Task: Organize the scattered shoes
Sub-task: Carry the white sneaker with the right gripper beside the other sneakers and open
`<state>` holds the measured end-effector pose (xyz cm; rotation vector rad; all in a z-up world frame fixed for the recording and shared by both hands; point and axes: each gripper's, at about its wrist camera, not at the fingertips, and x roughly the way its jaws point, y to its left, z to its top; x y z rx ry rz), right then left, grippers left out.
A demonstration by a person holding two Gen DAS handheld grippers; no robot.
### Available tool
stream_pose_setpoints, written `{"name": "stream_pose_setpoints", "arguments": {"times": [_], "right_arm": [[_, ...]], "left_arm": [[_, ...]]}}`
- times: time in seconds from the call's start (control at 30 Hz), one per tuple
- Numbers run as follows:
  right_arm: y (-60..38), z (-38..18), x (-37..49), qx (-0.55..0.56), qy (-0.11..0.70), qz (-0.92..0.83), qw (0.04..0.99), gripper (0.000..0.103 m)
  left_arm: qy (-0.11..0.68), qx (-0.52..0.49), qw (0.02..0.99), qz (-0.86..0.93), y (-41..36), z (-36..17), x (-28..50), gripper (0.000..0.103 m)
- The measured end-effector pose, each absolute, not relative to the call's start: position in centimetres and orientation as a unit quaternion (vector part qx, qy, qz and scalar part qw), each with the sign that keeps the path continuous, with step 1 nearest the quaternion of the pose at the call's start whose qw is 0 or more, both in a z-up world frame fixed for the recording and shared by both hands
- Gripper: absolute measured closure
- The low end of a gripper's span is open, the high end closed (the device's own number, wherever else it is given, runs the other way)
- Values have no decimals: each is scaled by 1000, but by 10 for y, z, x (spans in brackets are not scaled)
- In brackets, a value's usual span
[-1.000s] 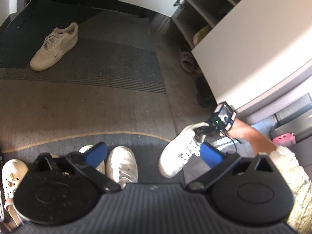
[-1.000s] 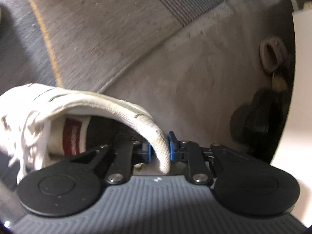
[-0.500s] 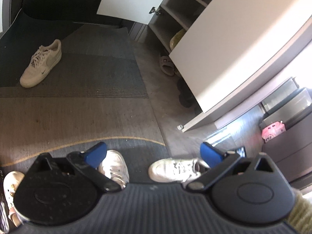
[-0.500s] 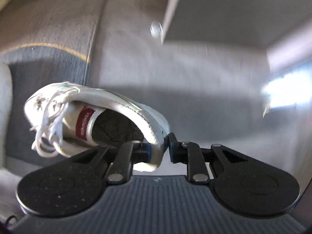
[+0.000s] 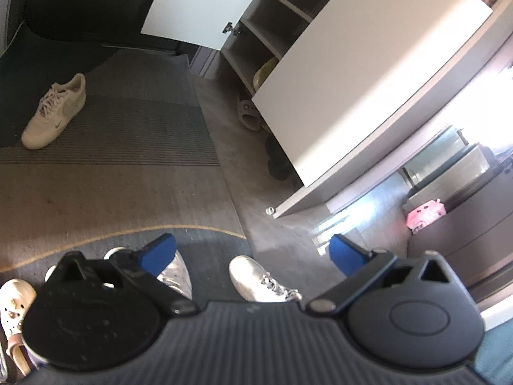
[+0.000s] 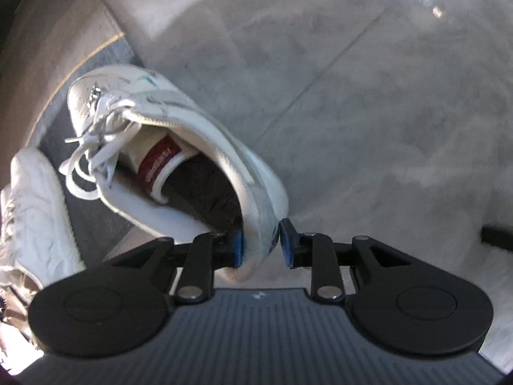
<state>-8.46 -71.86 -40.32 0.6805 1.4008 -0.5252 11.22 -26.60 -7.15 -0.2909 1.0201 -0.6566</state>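
Sneaker (image 6: 179, 134) tongue's red label is unreadably blurred

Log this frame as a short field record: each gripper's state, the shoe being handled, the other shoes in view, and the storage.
left gripper: open, holds nothing
right gripper: pads around the heel collar of the white sneaker, a small gap at the right pad
neighbour shoe: white, beside it on the dark mat
stray sneaker: alone on the striped rug
shoe cabinet: door open, shelves visible
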Motion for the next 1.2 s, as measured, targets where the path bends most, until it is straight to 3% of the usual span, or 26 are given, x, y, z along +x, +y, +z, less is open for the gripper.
{"name": "stream_pose_setpoints", "arguments": {"times": [0.17, 0.33, 0.7, 1.2], "right_arm": [[-718, -419, -64, 247, 664, -236, 665, 72], [-725, -412, -80, 283, 661, -214, 661, 77], [-708, -392, -120, 449, 538, -218, 679, 77], [-728, -365, -109, 467, 445, -271, 714, 77]], "left_arm": [[471, -131, 820, -298, -259, -66, 106, 0], [464, -126, 827, -289, -252, -60, 99, 0], [456, -102, 842, -271, -247, -60, 89, 0], [467, -104, 835, -272, -245, -67, 96, 0]]}}
